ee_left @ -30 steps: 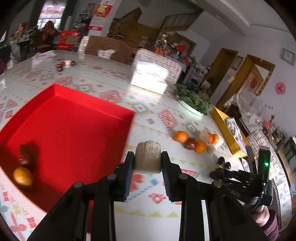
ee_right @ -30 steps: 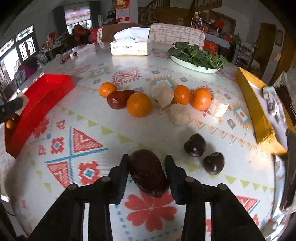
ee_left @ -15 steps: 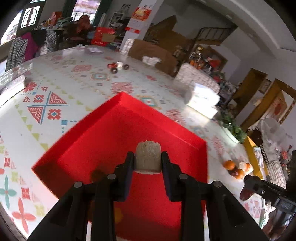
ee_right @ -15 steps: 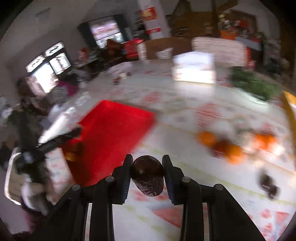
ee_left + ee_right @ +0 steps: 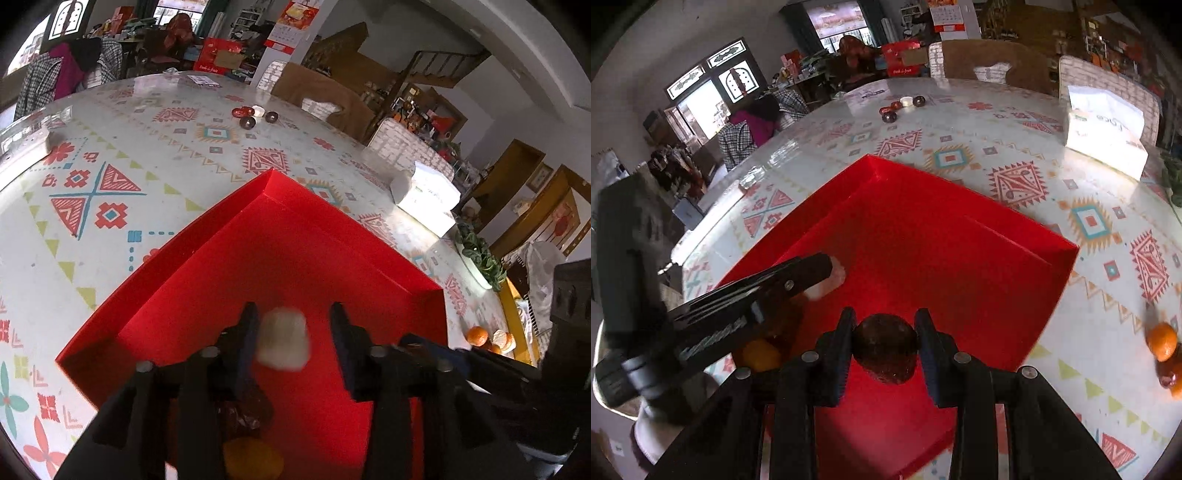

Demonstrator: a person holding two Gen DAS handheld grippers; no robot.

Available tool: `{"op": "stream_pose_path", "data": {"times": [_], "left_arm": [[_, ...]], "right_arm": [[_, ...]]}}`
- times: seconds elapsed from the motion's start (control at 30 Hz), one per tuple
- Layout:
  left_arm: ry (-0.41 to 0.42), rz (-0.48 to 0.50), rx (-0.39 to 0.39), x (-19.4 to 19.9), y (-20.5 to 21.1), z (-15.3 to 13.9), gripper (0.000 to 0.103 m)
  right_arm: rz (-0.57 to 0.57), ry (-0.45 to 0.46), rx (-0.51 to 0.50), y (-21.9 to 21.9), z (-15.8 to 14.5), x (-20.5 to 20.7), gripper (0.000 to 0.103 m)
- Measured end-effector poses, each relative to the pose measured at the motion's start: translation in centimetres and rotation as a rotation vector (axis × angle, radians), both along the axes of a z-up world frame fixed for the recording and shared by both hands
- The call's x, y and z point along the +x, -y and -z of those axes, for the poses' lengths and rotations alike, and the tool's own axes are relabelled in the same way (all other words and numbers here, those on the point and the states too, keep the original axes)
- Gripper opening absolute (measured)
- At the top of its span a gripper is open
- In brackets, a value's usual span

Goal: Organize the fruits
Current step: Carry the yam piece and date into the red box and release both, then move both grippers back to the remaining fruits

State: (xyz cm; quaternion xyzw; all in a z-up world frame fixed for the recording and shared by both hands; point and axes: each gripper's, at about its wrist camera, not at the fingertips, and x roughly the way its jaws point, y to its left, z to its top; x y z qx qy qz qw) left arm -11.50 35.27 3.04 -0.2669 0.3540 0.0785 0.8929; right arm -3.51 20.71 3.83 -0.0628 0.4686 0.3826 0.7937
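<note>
Above the red tray [image 5: 332,236], left hand-held gripper [image 5: 293,334] has just been opening, pale piece [image 5: 282,343] loose between its jaws; right hand-held gripper [image 5: 884,339] is clenched on a dark fruit [image 5: 885,347] — a collision between the two is risked.

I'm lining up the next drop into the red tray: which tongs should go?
Right. The right tongs grip a dark fruit above the red tray. The left tongs have just opened; their pale piece looks released.

Tray [image 5: 207,236]: on table [image 5: 110,229], near its front edge.
In tray, near corner: orange [image 5: 253,459], dark fruit [image 5: 245,408] just behind it.
Table's right edge: tissue box [image 5: 1104,133].
Table's far edge: small round items [image 5: 255,115].
</note>
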Motion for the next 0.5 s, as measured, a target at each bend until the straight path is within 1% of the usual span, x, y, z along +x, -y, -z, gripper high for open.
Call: {"op": "stream_pose_path", "data": {"times": [0.07,0.1,0.13,0.2,0.3,0.37,0.43,0.5], "left_arm": [[0.015,-0.011,-0.005,-0.6,0.0,-0.3,0.047],[0.024,-0.017,-0.010,-1.0,0.0,-0.6,0.049],[0.033,-0.023,-0.014,-1.4,-0.1,-0.8,0.050],[0.054,-0.039,-0.019,-2.4,0.0,-1.4,0.053],[0.085,-0.062,-0.036,-4.0,0.1,-2.1,0.057],[0.104,-0.067,-0.051,-4.8,0.2,-2.4,0.059],[0.117,-0.066,-0.053,-5.4,0.7,-3.0,0.059],[0.129,-0.056,-0.045,-5.8,1.5,-3.6,0.059]], "right_arm": [[0.007,0.021,0.004,-0.1,-0.1,0.2,0.037],[0.010,0.026,0.008,-0.2,-0.2,0.3,0.040],[0.017,0.030,0.011,-0.1,-0.4,0.3,0.049],[0.037,0.044,0.029,0.3,-1.0,0.3,0.057],[0.067,0.065,0.066,2.1,-2.4,-0.2,0.058],[0.088,0.083,0.091,3.9,-3.4,-0.8,0.063],[0.114,0.107,0.113,6.2,-4.1,-1.6,0.071],[0.140,0.125,0.127,8.2,-4.5,-2.3,0.072]]}}
